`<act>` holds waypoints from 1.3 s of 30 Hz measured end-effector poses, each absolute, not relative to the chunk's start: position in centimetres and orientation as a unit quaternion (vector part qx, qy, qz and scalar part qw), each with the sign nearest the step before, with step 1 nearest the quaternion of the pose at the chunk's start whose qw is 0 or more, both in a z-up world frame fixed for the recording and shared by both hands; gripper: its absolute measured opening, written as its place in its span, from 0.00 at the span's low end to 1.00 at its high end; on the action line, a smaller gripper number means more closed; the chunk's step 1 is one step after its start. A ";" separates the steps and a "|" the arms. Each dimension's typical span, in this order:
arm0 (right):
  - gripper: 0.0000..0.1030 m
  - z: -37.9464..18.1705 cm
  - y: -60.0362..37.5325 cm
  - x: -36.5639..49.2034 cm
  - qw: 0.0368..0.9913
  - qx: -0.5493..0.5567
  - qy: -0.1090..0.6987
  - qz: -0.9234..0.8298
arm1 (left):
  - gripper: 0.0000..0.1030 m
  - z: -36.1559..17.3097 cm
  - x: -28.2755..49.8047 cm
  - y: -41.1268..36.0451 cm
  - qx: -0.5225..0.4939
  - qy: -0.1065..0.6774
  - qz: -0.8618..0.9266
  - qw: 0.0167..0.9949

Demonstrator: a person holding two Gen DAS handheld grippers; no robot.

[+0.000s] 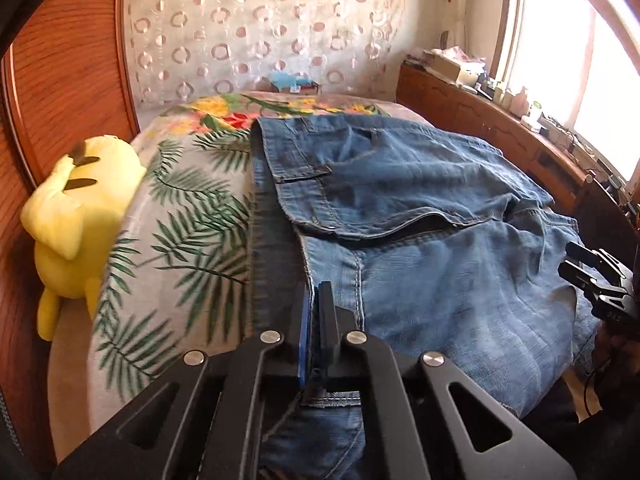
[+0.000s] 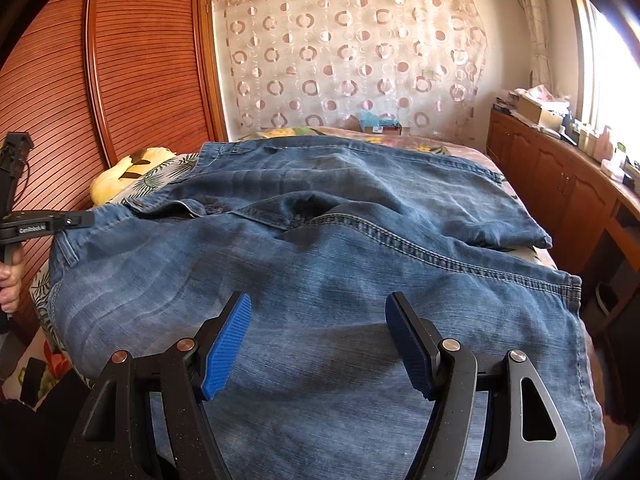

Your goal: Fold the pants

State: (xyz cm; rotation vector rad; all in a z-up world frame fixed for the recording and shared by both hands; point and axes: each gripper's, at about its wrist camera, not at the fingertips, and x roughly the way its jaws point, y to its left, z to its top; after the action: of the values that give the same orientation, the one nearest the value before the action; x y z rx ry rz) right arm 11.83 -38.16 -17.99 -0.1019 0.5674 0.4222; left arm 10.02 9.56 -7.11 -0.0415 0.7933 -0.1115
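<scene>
Blue jeans (image 1: pixel 420 216) lie spread across the bed, waistband toward the left side, legs toward the right. My left gripper (image 1: pixel 314 292) is shut on the jeans' waistband edge, denim pinched between its blue pads. In the right wrist view the left gripper (image 2: pixel 80 221) shows at the left edge, clamped on the waist corner of the jeans (image 2: pixel 320 264). My right gripper (image 2: pixel 318 304) is open, its blue pads (image 2: pixel 228 340) wide apart just above a flat stretch of denim, holding nothing. It also shows in the left wrist view (image 1: pixel 576 258) at the right edge.
The bed has a leaf-and-flower print cover (image 1: pixel 180 208). A yellow plush toy (image 1: pixel 76 216) lies at the bed's left edge against a wooden louvred wardrobe (image 2: pixel 132 60). A wooden cabinet (image 2: pixel 560 184) with clutter runs along the window on the right. A box (image 2: pixel 380 124) sits at the far end.
</scene>
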 end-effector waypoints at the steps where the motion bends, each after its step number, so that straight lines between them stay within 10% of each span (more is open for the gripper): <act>1: 0.70 -17.9 -38.2 11.8 0.937 -0.049 0.277 0.205 | 0.05 -7.1 10.0 9.9 -0.018 0.386 -0.050 0.921; 15: 0.70 -18.3 -40.1 10.8 0.944 -0.048 0.286 0.159 | 0.10 -7.8 9.6 10.5 -0.008 0.392 -0.008 0.920; 26: 0.70 -17.3 -41.4 8.8 0.950 -0.034 0.292 0.104 | 0.83 -7.5 7.3 9.9 -0.001 0.382 -0.015 0.924; 39: 0.70 -16.5 -41.0 6.3 0.943 -0.030 0.322 0.074 | 0.83 -10.1 6.7 10.1 -0.009 0.407 -0.006 0.913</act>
State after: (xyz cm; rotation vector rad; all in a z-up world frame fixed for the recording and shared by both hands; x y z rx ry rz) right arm 6.25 -41.04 -16.55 -0.0610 0.6560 0.1517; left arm 6.70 10.12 -10.08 -0.0178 0.8391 -0.0130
